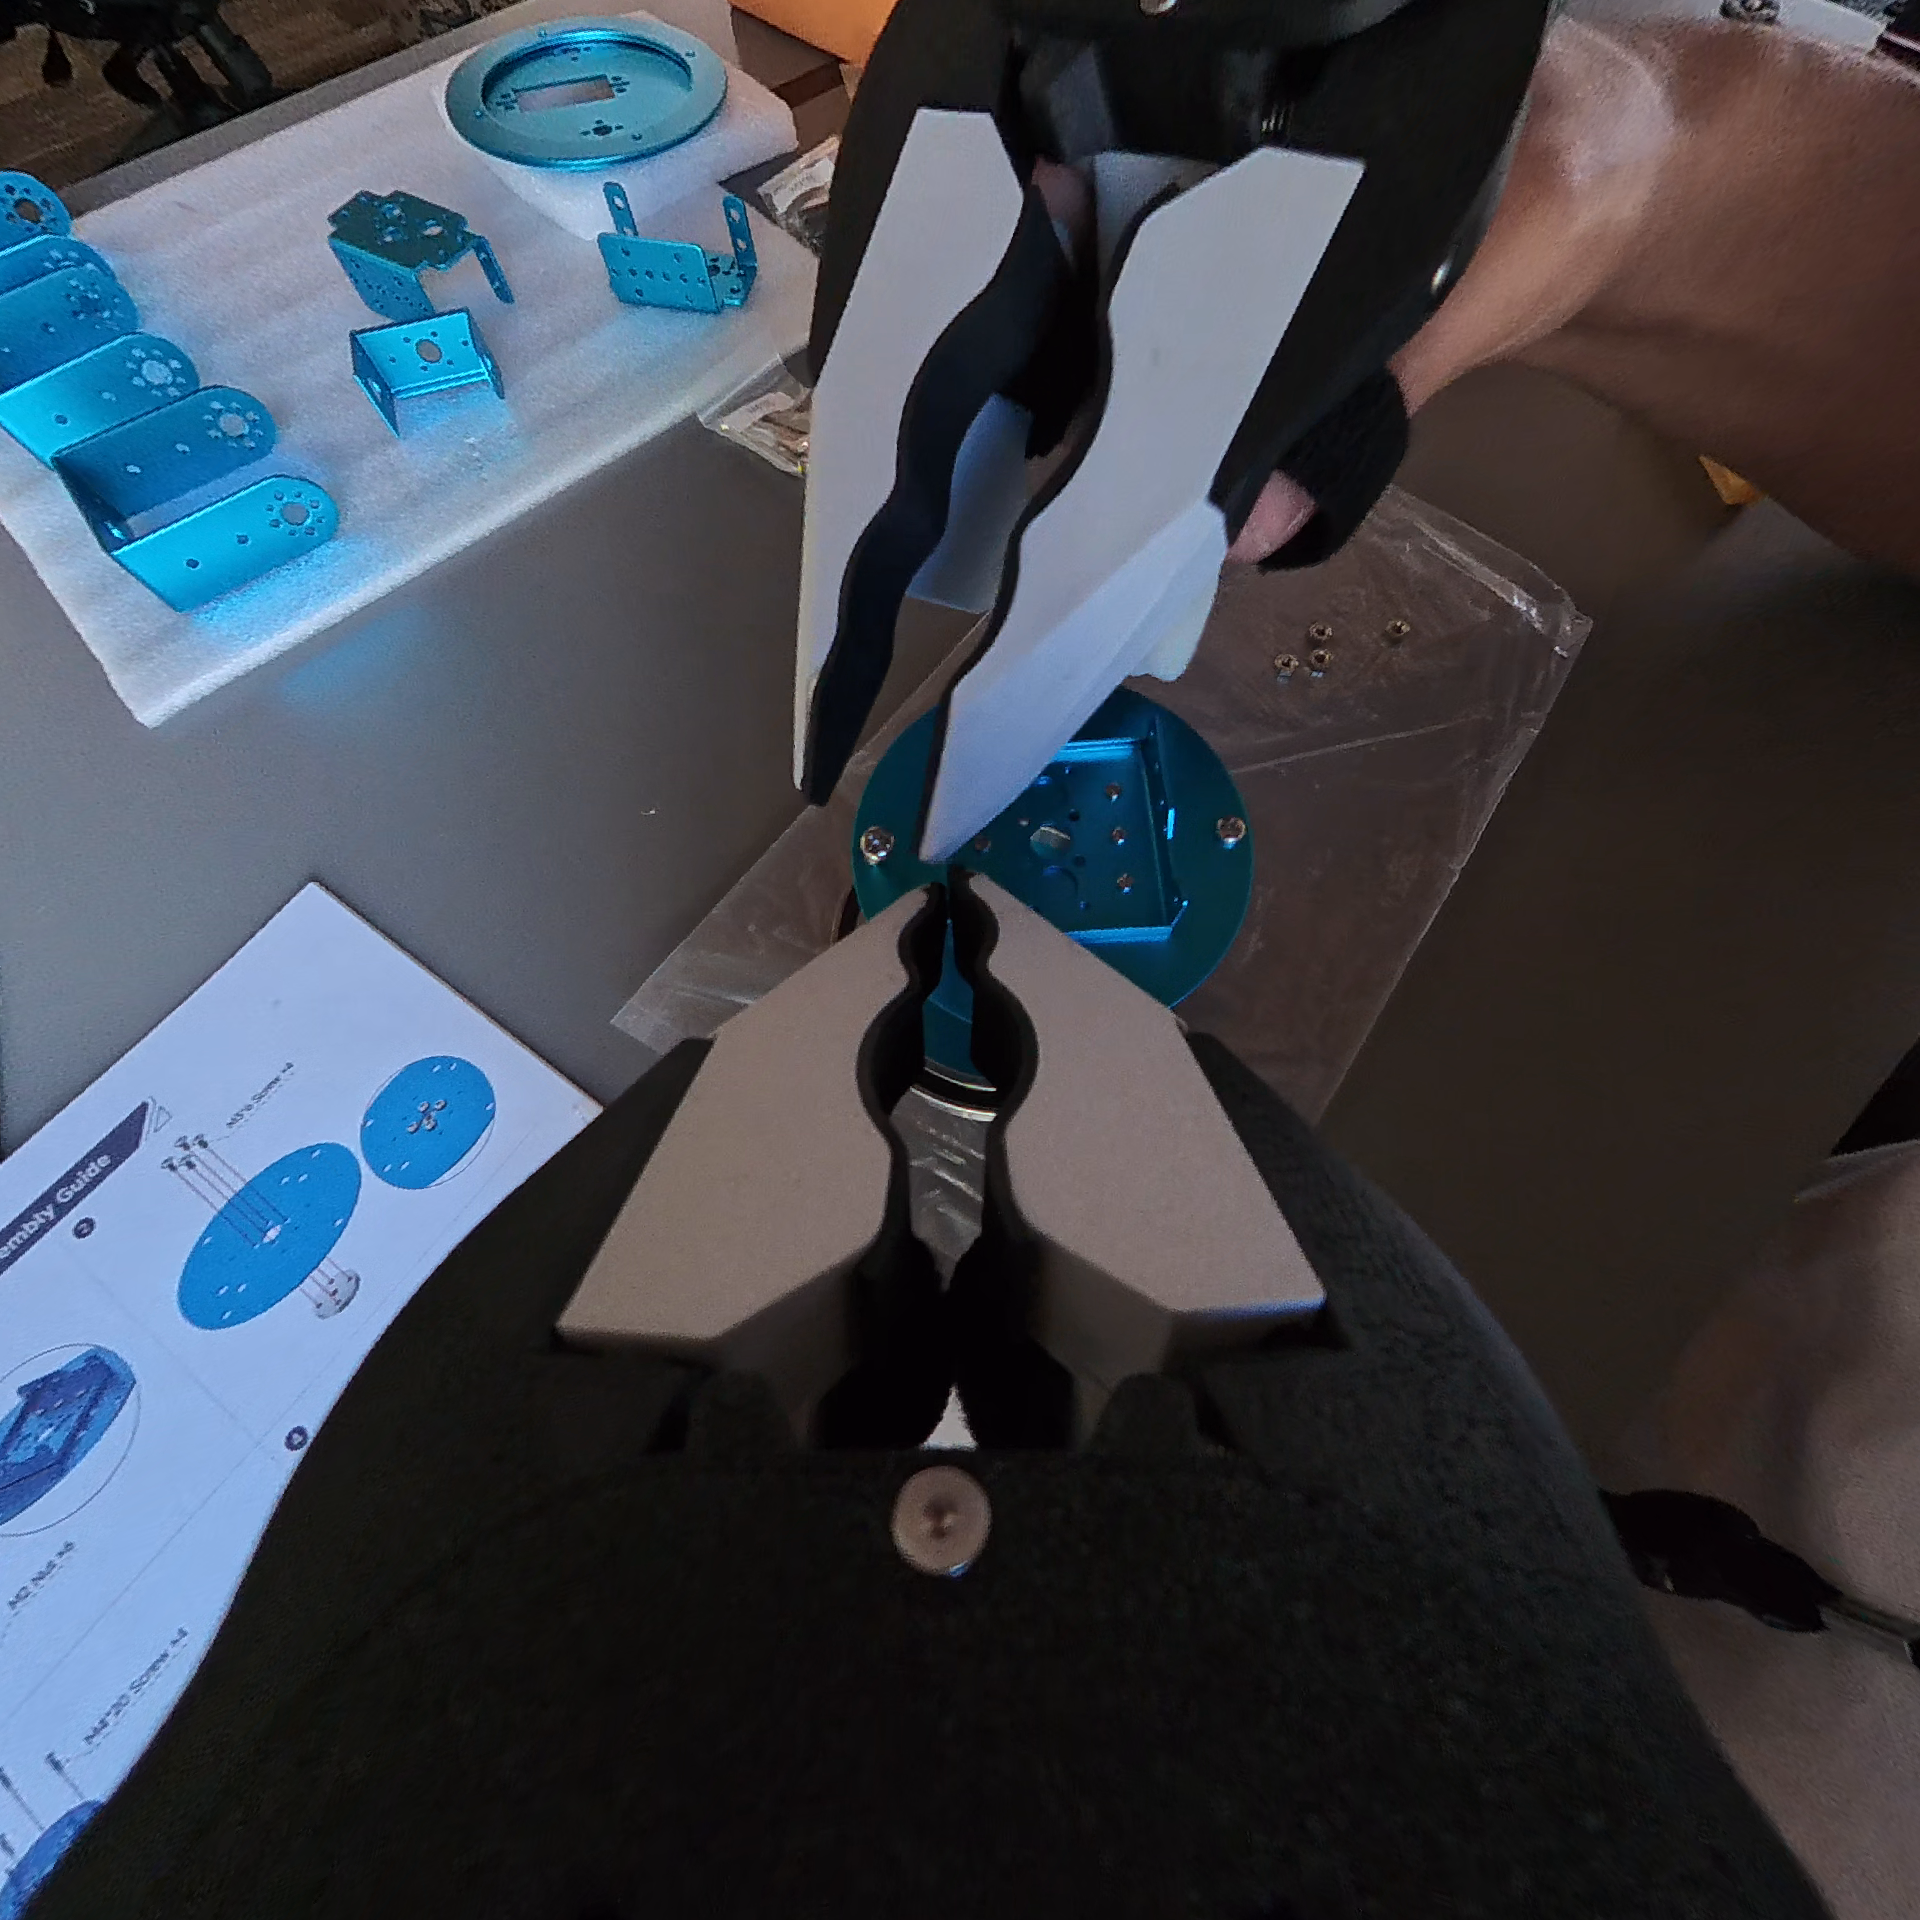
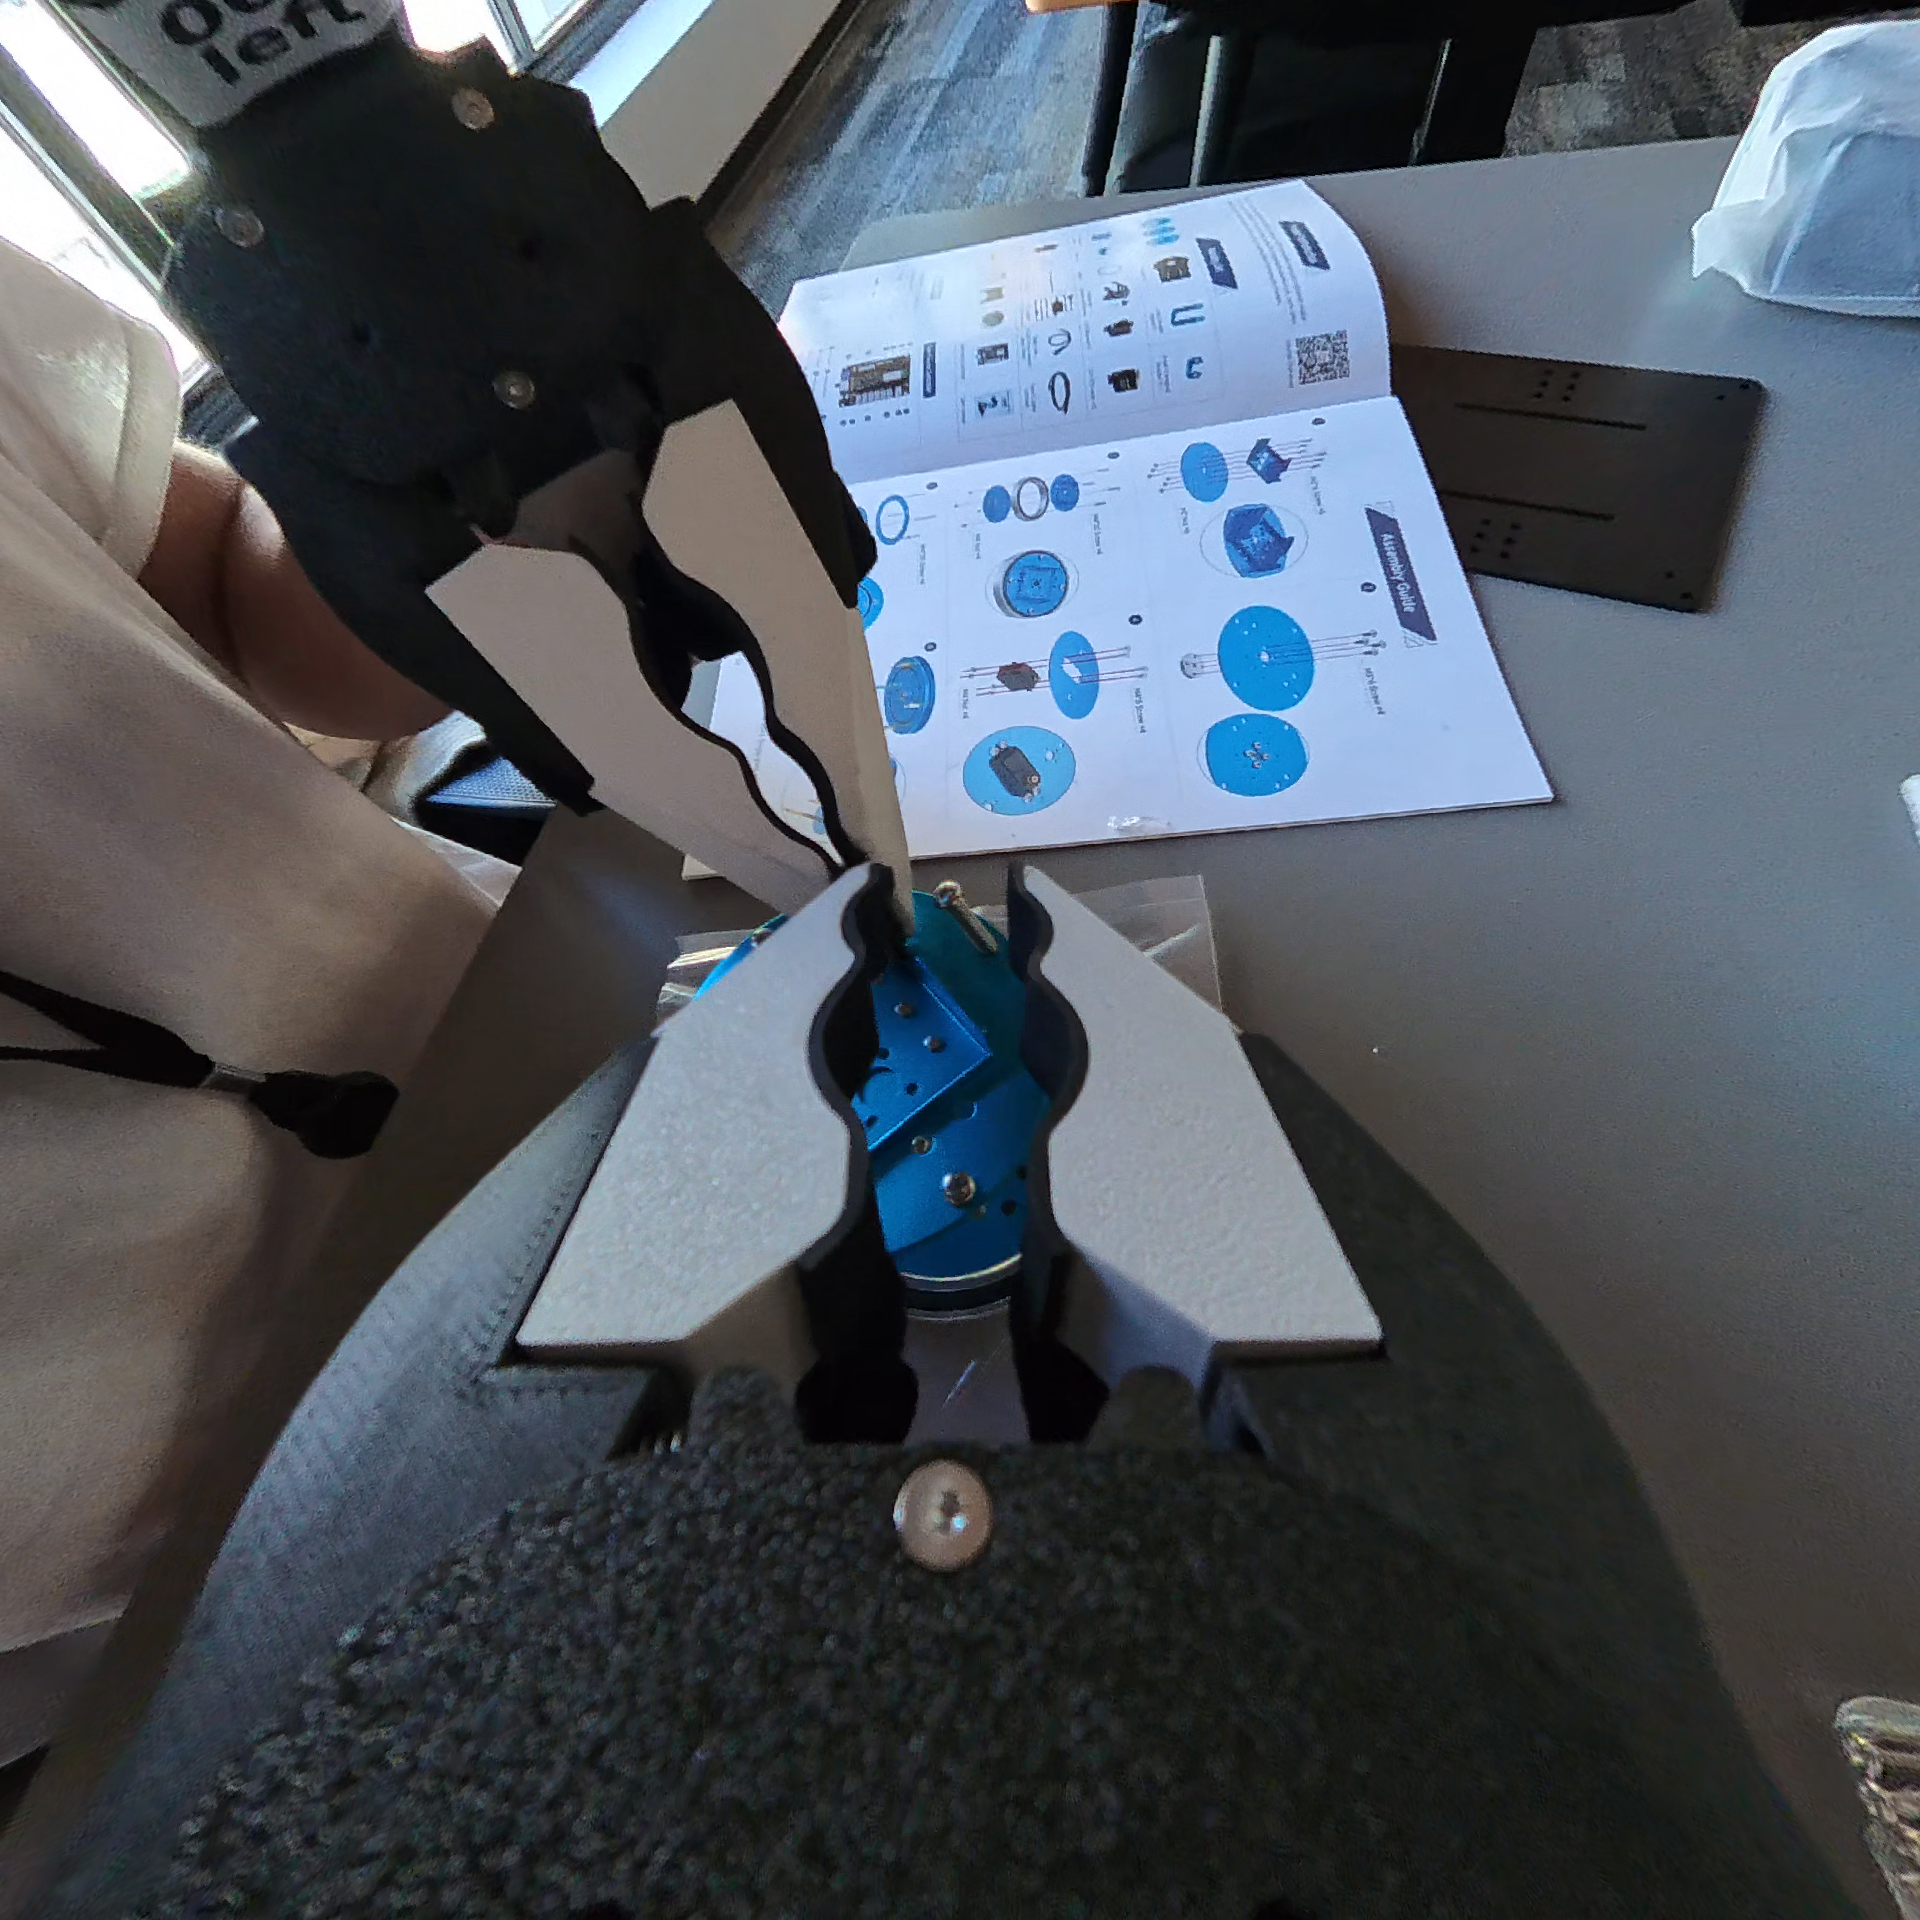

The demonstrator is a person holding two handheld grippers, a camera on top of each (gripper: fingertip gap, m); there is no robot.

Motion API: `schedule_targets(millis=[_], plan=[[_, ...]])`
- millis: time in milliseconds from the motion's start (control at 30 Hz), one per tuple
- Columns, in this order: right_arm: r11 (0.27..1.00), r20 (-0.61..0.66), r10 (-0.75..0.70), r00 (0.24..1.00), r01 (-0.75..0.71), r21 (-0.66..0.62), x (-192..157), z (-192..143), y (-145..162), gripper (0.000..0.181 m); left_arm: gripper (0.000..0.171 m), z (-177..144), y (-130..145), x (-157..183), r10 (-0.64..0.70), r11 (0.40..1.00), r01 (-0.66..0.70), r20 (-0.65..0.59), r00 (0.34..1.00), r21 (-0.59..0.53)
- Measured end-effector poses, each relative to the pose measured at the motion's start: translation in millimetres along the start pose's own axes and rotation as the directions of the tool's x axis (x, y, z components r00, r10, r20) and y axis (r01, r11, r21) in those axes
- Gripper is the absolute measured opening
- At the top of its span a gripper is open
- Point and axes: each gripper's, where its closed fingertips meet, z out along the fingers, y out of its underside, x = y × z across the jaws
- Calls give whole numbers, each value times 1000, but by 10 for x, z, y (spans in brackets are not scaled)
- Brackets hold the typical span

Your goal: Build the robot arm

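Blue disc [image 1: 1195, 873] carries a bracket [image 2: 925, 1039] and two screws – left gripper [image 1: 951, 894] nearly closed, right gripper [image 2: 945, 904] open.

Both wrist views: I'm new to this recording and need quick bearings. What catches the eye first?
The blue disc with a bracket on top, lying on clear plastic at the centre, where the left gripper, shut, and the right gripper, open, meet. Next come the blue brackets on white foam, far left in the left view, and the open booklet behind the disc in the right view.
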Motion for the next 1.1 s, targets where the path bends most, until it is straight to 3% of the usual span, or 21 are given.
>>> schedule_targets(millis=[300, 500, 600, 800, 967, 1100], plan=[[1000, -17, 2, 1000, -2, -8, 45, -17, 31, 2, 0, -4, -18, 10, 8, 1000, -8, 1, 1000, 4], [1000, -5, 28, 1000, -28, -3, 37, -39, 42, 8, 0, -26, -33, 3, 7, 1000, -7, 4, 1000, 12], [999, -33, 39, 999, -38, 31, 57, -165, -8, 21, 0, -27, -29, -52, -9, 1000, 8, 15, 1000, 14], [999, -196, -39, 980, 41, 10, -116, -302, 209, 35, 0, -43, -60, -189, -61, 998, 60, 48, 997, 29], [991, -403, -113, 908, 135, 26, -199, -302, 189, 35, 0, -23, -39, -224, -89, 996, 87, 68, 994, 25], [998, -496, -22, 868, 49, 40, -158, -239, 198, 51, 0, -8, -35, -225, -112, 994, 110, 102, 988, 29]])
